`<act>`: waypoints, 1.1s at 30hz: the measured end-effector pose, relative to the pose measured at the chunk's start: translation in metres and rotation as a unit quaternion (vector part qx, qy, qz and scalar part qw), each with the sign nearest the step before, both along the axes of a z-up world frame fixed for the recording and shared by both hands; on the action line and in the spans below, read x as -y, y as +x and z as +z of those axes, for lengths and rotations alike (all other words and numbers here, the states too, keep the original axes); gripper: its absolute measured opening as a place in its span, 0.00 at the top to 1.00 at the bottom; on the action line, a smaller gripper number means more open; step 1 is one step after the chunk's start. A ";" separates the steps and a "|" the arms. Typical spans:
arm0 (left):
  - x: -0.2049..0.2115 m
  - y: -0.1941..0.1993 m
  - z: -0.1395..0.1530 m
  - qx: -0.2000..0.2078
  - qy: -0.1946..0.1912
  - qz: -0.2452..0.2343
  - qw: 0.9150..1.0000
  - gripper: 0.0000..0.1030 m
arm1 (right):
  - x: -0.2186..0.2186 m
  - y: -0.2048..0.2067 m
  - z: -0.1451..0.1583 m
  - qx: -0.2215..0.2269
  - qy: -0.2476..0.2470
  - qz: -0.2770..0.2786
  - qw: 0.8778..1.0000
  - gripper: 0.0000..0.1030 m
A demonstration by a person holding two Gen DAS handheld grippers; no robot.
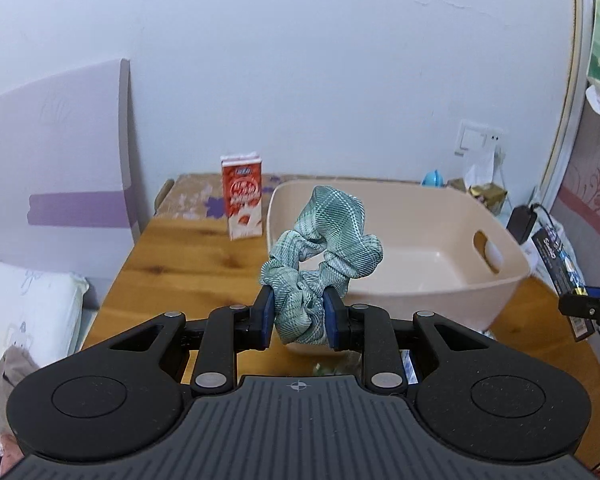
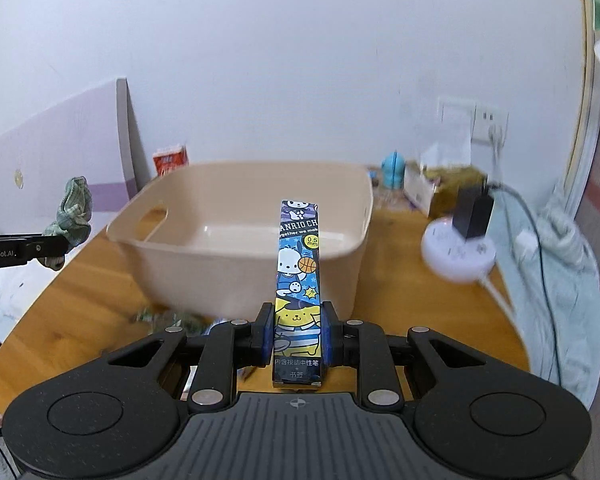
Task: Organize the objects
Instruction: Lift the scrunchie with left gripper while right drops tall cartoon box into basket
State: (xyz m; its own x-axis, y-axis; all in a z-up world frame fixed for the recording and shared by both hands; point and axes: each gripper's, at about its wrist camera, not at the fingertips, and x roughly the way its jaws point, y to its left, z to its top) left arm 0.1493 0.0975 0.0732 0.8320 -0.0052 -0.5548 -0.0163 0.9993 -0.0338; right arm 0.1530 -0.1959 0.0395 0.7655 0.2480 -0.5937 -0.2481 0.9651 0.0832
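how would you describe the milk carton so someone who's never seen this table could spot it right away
Start at the big beige tub on the wooden table. Just past the tub's far left corner, toward the white wall, a small milk carton stands upright. It is the only red and white box there, while the clutter at the tub's other end is blue and gold.

The left tongs (image 1: 298, 322) are clamped on a green plaid scrunchie (image 1: 320, 256), which stands up from between the blue pads (image 1: 331, 320), raised off the wooden surface (image 1: 188, 256). Just beyond it sits a beige plastic bin (image 1: 480, 300) with a handle slot in its right wall. A red and white carton (image 1: 242, 198) stands upright to the bin's left, near the far edge. At the right edge, part of the right tongs (image 1: 592, 310) shows, with a dark printed box (image 1: 560, 268) beside them.
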 end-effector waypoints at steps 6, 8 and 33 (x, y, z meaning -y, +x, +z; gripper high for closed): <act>0.015 0.025 0.007 0.005 0.003 -0.012 1.000 0.75 | 0.000 0.022 0.015 0.022 -0.006 0.005 1.000 0.79; 0.021 0.038 0.006 0.002 0.006 -0.016 1.000 0.75 | -0.001 0.031 0.017 0.025 -0.007 0.007 1.000 0.79; 0.076 0.155 -0.083 -0.146 0.028 -0.042 0.988 0.72 | -0.024 0.142 -0.025 -0.050 -0.070 0.053 0.995 0.79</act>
State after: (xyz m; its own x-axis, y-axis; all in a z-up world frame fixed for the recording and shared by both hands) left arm 0.3048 0.0211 -0.0100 0.6351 -0.0297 -0.7719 0.0654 0.9977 0.0154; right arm 0.2951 -0.1719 0.0143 0.6751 0.2339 -0.6996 -0.3470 0.9376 -0.0214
